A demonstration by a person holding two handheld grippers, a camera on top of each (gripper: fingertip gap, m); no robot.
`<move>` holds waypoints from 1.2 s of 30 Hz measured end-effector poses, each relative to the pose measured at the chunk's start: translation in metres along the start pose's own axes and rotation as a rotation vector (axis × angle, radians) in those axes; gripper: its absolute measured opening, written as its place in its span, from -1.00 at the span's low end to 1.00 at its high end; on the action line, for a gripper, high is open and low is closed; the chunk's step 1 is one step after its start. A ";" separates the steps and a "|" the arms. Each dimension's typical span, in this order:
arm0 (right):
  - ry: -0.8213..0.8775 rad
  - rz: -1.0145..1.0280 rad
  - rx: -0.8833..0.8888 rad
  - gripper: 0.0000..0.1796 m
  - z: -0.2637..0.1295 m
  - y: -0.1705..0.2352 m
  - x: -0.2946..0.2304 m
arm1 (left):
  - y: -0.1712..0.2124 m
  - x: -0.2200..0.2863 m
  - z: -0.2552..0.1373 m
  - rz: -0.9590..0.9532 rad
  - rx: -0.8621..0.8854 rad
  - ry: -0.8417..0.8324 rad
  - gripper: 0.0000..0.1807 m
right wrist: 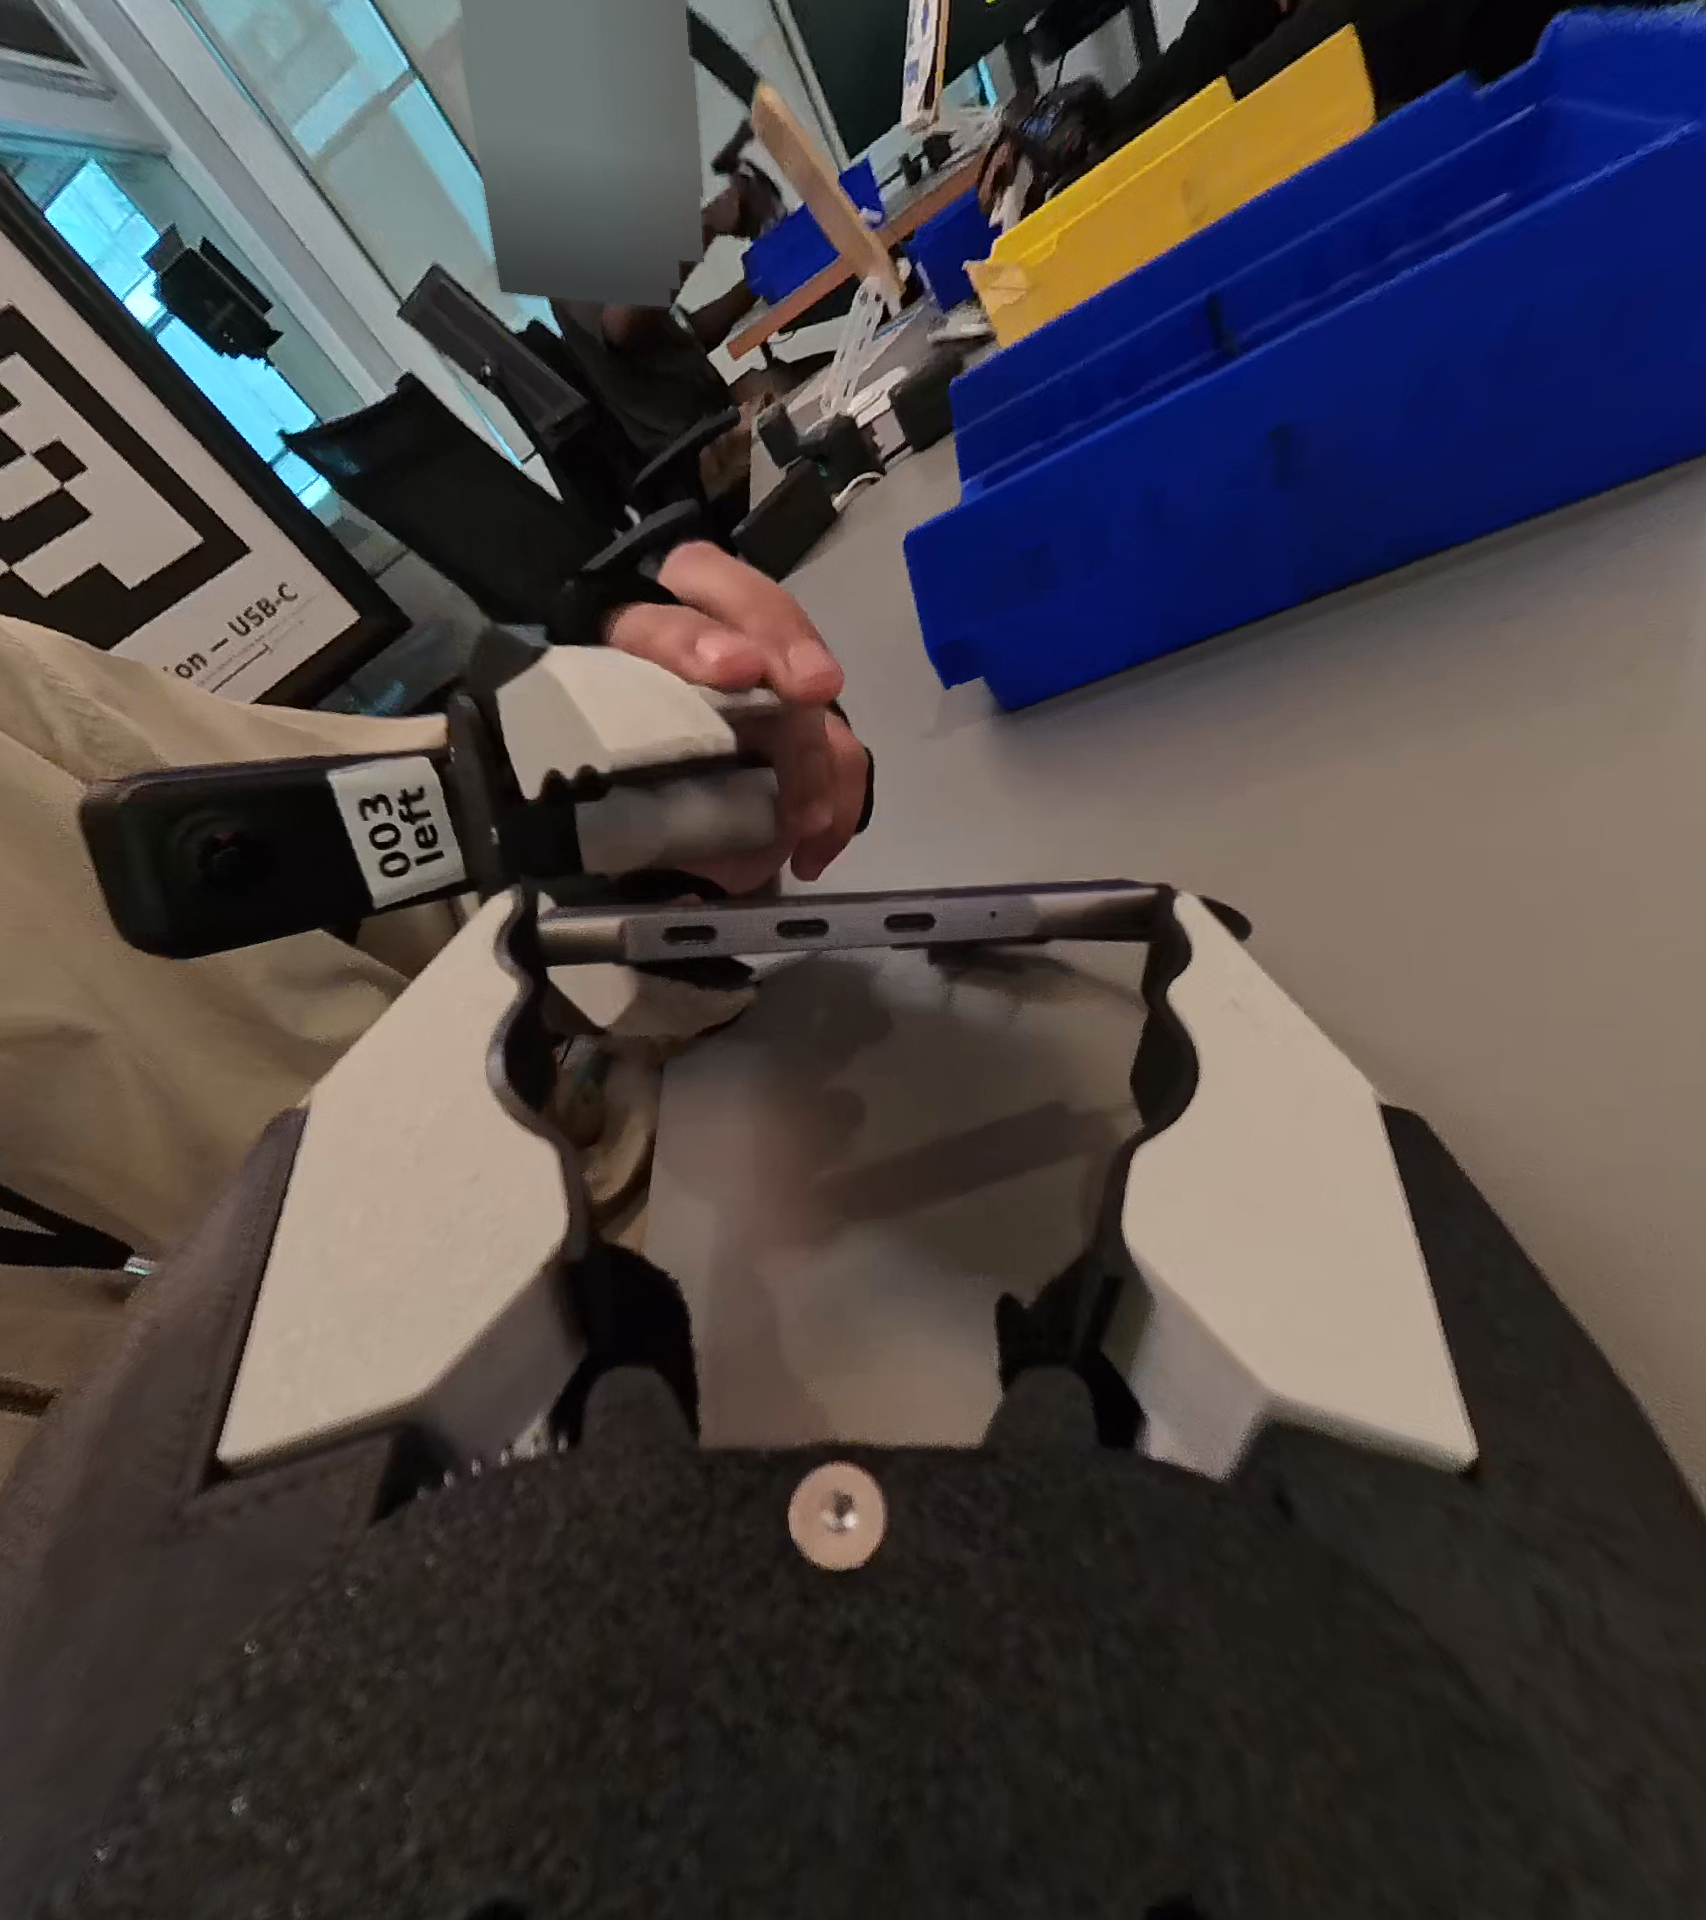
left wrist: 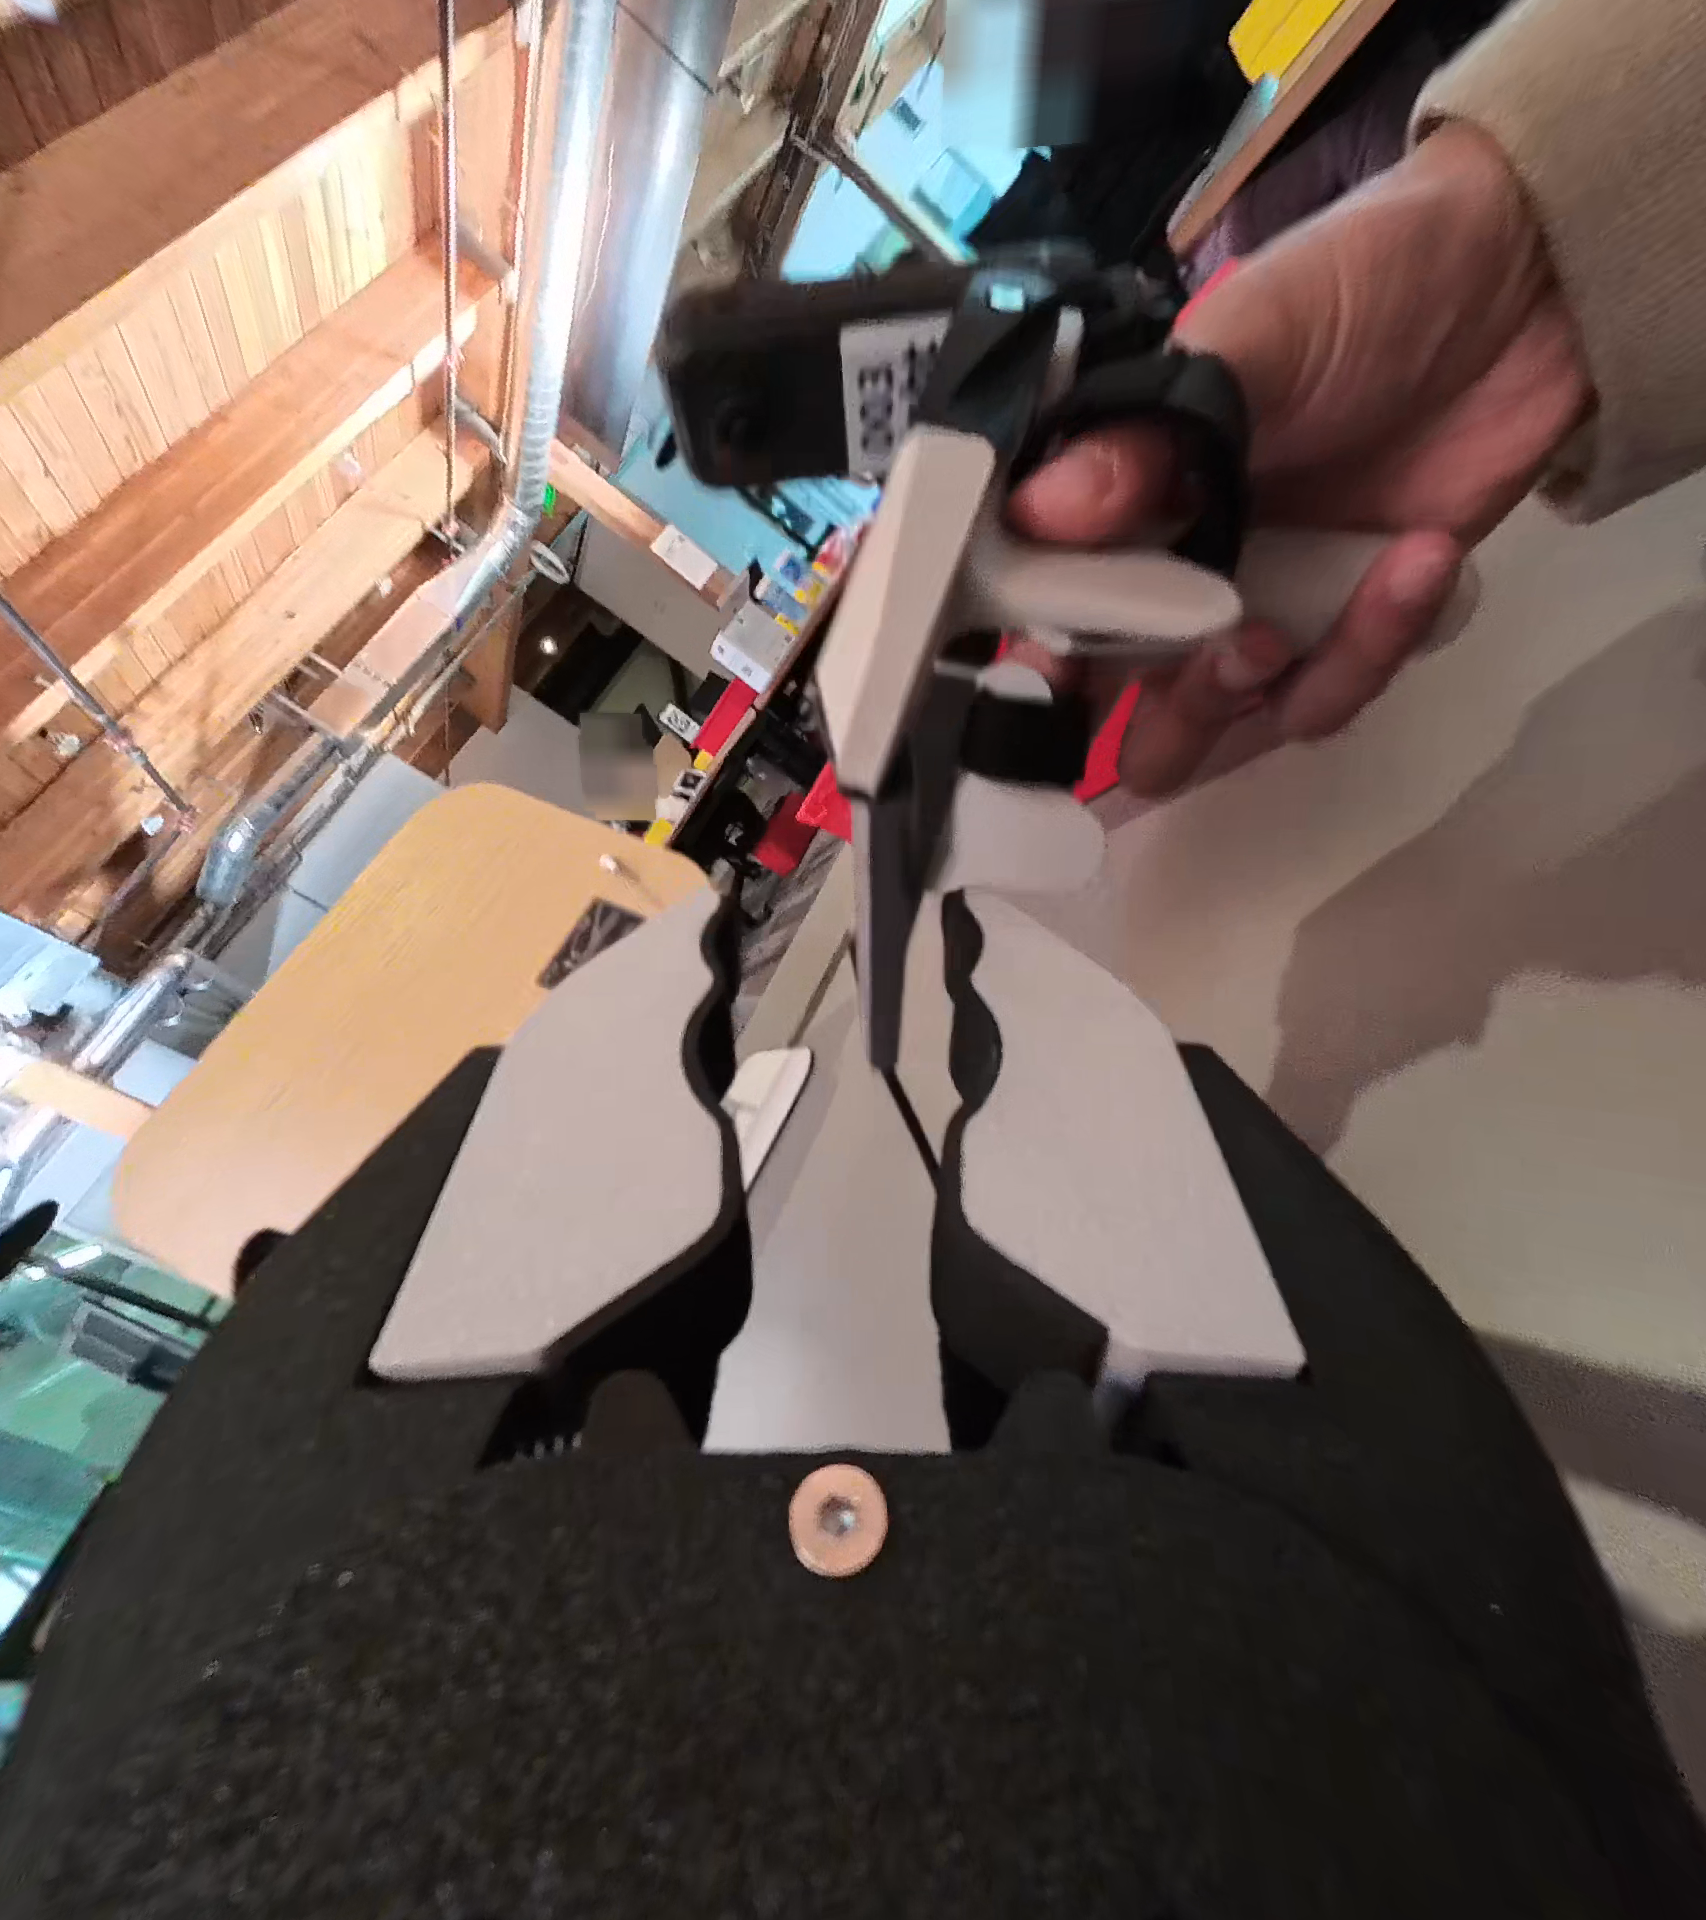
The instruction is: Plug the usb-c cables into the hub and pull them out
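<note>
**Grey metal hub clamped end to end in right gripper, lifted off the table**

Grey, slim, flat hub (right wrist: 833, 923) sits crosswise between the right gripper's (right wrist: 844, 930) wavy-edged pale fingers (right wrist: 1233, 1049), one fingertip on each short end, three oval ports along the near edge. It hangs above the matte grey table (right wrist: 1400, 935), a soft shadow below it. Left gripper (right wrist: 620, 831) is just behind the hub on its left side, held in a hand (right wrist: 776, 707) with a beige sleeve; a black camera sticks out from it. In the left wrist view the left gripper (left wrist: 833, 997) stands parted with nothing held, and the hub (left wrist: 890, 935) shows edge-on just past its tips. Blue plastic bins (right wrist: 1348, 395) lie well beyond the hub, a yellow bin (right wrist: 1171, 187) behind those. No cables visible.
</note>
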State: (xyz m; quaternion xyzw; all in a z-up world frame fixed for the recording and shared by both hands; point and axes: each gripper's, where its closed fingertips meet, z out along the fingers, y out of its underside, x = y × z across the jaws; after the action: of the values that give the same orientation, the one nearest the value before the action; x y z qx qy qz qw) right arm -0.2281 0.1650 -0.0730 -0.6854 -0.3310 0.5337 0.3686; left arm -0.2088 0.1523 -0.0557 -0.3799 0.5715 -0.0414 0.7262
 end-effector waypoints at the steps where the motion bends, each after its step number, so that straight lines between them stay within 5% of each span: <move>1: 0.016 -0.003 0.017 0.27 -0.005 -0.005 0.002 | 0.005 -0.001 0.000 -0.012 -0.018 0.000 -0.58; 9: 0.304 -0.130 0.151 0.26 -0.080 -0.071 0.027 | 0.042 -0.018 0.003 -0.165 -0.129 -0.069 -0.66; 21: 0.727 -0.289 0.265 0.26 -0.236 -0.234 0.041 | 0.048 -0.009 0.006 -0.120 -0.171 -0.048 -0.71; 25: 0.866 -0.163 0.204 0.26 -0.267 -0.221 0.103 | 0.053 -0.010 0.007 -0.128 -0.194 -0.046 -0.72; 32: 1.171 0.122 -0.005 0.27 -0.295 -0.114 0.225 | 0.053 -0.008 0.007 -0.125 -0.202 -0.039 -0.73; 36: 1.303 0.162 -0.269 0.27 -0.296 -0.069 0.277 | 0.054 -0.005 0.009 -0.114 -0.208 -0.033 -0.74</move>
State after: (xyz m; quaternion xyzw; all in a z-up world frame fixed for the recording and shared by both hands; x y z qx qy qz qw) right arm 0.1155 0.3896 -0.1023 -0.9302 -0.0520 -0.0091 0.3633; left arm -0.2234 0.1977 -0.0836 -0.4858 0.5382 -0.0171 0.6885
